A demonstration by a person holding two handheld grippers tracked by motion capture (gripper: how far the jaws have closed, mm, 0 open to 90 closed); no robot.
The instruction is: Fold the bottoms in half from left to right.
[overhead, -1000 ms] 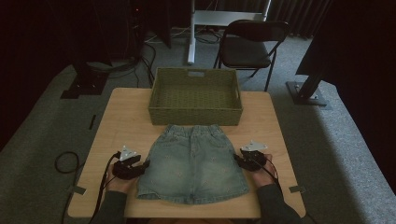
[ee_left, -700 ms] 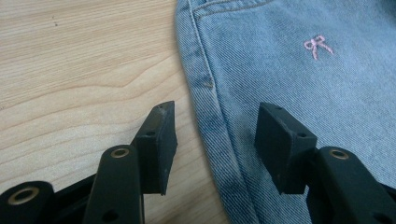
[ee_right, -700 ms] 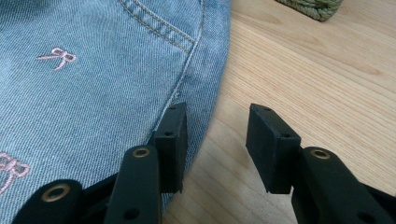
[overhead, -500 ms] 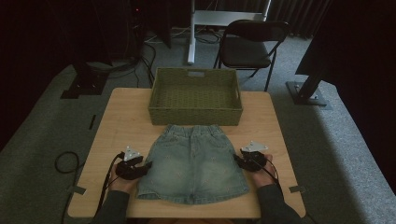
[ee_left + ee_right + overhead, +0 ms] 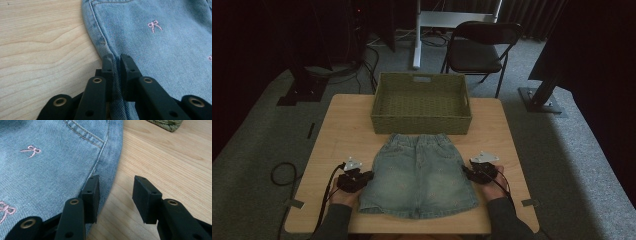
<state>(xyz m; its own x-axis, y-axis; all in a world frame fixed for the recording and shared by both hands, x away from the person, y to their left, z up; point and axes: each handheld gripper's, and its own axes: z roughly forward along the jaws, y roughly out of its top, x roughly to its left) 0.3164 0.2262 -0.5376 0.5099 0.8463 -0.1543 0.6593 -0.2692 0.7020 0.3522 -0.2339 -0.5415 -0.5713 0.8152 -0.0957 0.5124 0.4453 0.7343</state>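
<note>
Looking down from the high view, I find the denim skirt point(image 5: 418, 175) lying flat on the near half of the wooden table point(image 5: 347, 125), its waistband toward the green woven basket point(image 5: 421, 102) at the far side, the two close together though I cannot tell whether they touch. My left gripper point(image 5: 362, 177) sits at the skirt's left edge and my right gripper point(image 5: 469, 172) at its right edge, both low on the table. In the left gripper view, my jaws have just been closing and now pinch the skirt's side seam point(image 5: 116, 82), with a fold of denim standing between the pads. A pink embroidered bow point(image 5: 154, 25) shows on the cloth beyond. In the right gripper view, my jaws stand apart: one pad rests over the skirt's edge point(image 5: 110, 170), the other over bare wood, nothing clamped.
</note>
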